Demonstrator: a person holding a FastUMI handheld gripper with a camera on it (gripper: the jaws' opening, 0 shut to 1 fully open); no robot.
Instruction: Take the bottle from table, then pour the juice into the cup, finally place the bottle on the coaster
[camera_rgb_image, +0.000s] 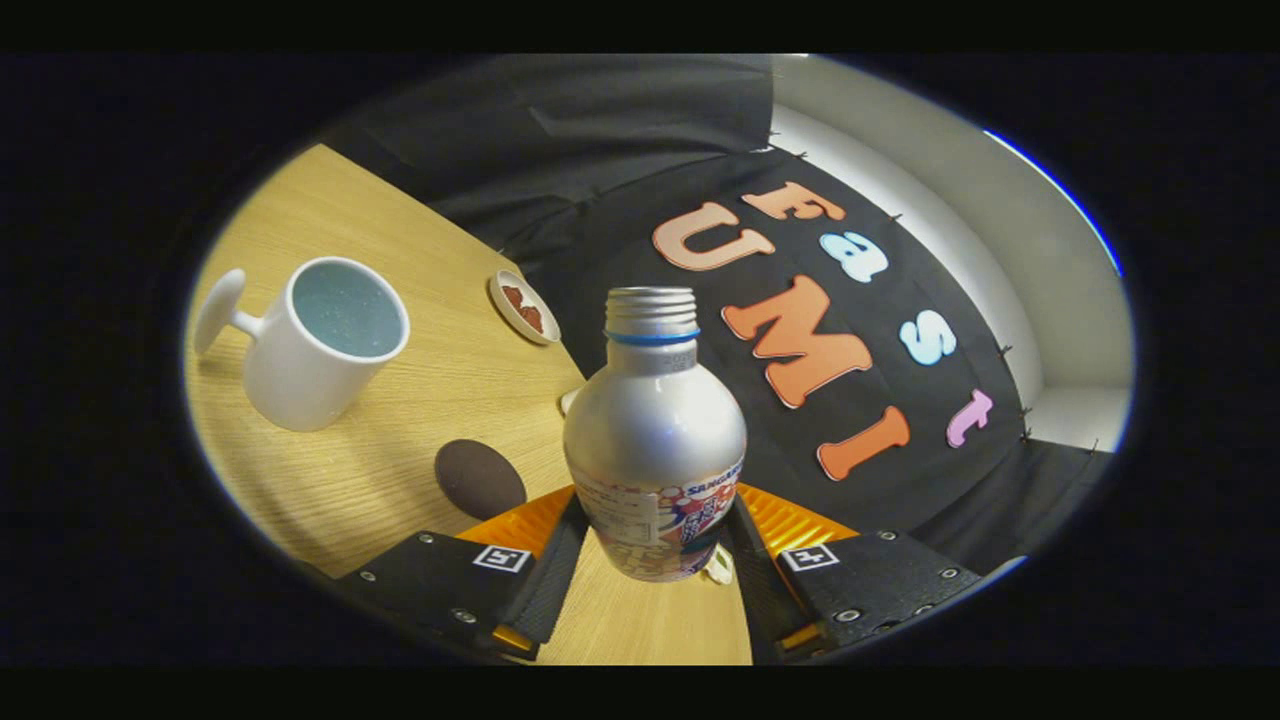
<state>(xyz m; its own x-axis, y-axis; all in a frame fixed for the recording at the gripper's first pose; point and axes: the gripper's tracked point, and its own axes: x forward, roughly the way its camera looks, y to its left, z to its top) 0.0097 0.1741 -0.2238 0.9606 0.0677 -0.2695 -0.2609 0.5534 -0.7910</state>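
Now gripper clamped on uncapped bottle, white cup beyond, over wooden table.

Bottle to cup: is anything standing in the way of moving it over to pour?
Nothing visible does. The bottle sits between the fingers of the hand-held gripper; bare table lies between it and the cup. The coaster lies flat, nearer the fingers.

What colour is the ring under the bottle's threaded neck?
Blue, on the bottle held in the gripper, gripper view.
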